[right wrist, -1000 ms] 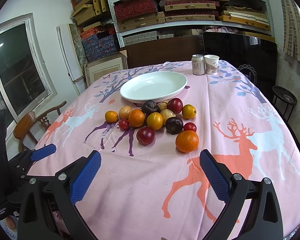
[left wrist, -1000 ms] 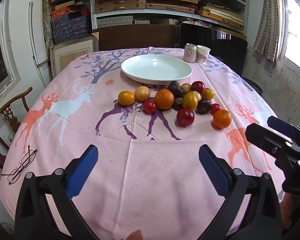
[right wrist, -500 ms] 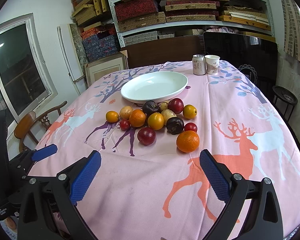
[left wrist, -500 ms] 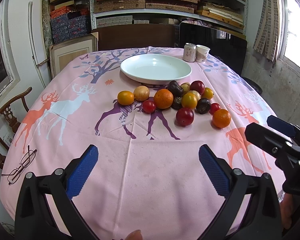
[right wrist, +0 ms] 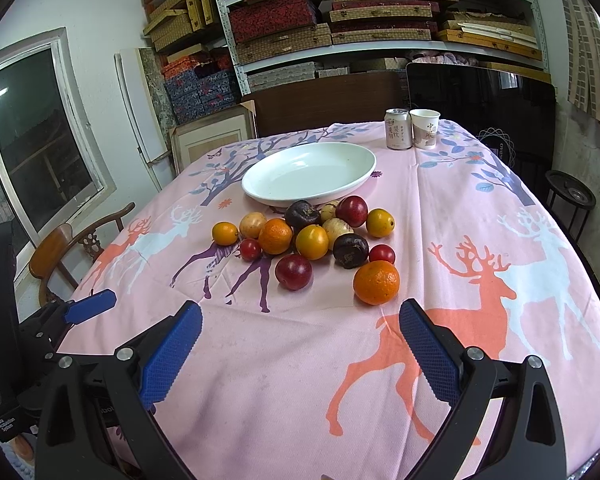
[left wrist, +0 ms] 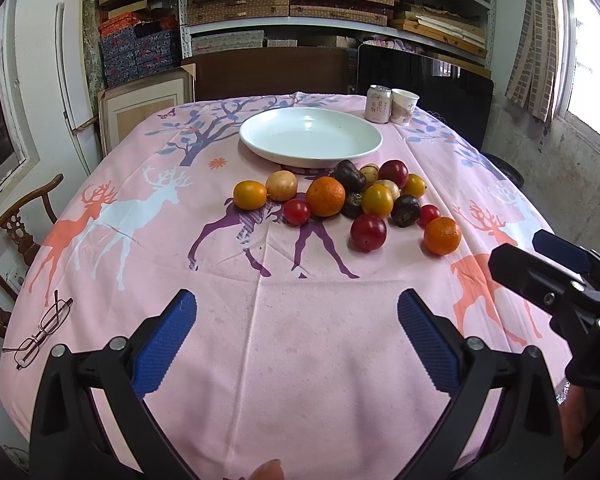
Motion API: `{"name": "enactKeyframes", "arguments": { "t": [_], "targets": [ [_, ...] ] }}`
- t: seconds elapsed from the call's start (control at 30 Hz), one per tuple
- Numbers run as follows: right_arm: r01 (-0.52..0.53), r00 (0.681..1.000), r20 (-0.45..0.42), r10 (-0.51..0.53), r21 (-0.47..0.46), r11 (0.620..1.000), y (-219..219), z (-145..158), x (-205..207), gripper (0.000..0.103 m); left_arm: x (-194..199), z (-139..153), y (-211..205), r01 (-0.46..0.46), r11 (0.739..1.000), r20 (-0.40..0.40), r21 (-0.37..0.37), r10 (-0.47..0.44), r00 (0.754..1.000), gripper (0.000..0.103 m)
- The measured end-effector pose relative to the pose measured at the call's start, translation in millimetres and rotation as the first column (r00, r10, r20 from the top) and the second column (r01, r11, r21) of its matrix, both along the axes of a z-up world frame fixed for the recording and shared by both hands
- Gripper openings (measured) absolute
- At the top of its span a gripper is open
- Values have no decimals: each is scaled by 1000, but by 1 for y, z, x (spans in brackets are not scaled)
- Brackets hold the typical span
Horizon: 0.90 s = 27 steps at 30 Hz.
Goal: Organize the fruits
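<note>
Several fruits lie in a loose pile on the pink deer-print tablecloth, just in front of an empty white plate (left wrist: 310, 136) (right wrist: 308, 172). The pile includes an orange (left wrist: 325, 196), a red plum (left wrist: 368, 231) (right wrist: 294, 271), dark passion fruits and small yellow fruits. Another orange (left wrist: 442, 235) (right wrist: 376, 282) sits nearest at the right edge of the pile. My left gripper (left wrist: 296, 312) is open and empty, low over the near cloth, well short of the fruit. My right gripper (right wrist: 300, 320) is also open and empty, with that orange just beyond its right finger. Each gripper shows in the other's view (left wrist: 556, 256) (right wrist: 88, 308).
A drink can (left wrist: 378, 104) and a paper cup (left wrist: 405, 106) stand at the far right behind the plate. Spectacles (left wrist: 40, 332) lie near the table's left edge. A wooden chair (left wrist: 16, 224) stands to the left. Shelves of boxes fill the back wall.
</note>
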State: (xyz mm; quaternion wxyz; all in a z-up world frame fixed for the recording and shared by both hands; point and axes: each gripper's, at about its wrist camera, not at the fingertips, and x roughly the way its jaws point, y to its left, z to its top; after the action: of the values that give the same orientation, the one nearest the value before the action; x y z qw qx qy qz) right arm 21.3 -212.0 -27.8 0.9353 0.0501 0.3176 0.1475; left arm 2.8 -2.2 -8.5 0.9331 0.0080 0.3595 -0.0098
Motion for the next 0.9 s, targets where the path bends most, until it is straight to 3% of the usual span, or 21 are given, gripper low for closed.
{"name": "enactKeyframes", "arguments": {
  "t": [0.43, 0.63, 0.73, 0.8, 0.9],
  "targets": [
    [0, 1000, 0, 0, -2, 1000, 0, -1, 2, 100, 0, -1, -1, 0, 1000, -1, 0, 0, 1000, 99],
    [7, 1000, 8, -6, -15, 1000, 4, -7, 10, 100, 14, -16, -1, -11, 1000, -26, 14, 12, 1000, 99],
    [-9, 998, 55, 14, -93, 996, 4, -17, 16, 100, 26, -24, 10, -23, 1000, -26, -8, 23, 999, 99],
    [-20, 999, 27, 25, -152, 988, 1, -28, 29, 100, 33, -30, 13, -11, 1000, -15, -13, 11, 1000, 99],
    [-43, 998, -46, 36, -165, 985, -9, -42, 51, 100, 53, -37, 14, -1, 1000, -38, 18, 2, 999, 99]
  ]
}}
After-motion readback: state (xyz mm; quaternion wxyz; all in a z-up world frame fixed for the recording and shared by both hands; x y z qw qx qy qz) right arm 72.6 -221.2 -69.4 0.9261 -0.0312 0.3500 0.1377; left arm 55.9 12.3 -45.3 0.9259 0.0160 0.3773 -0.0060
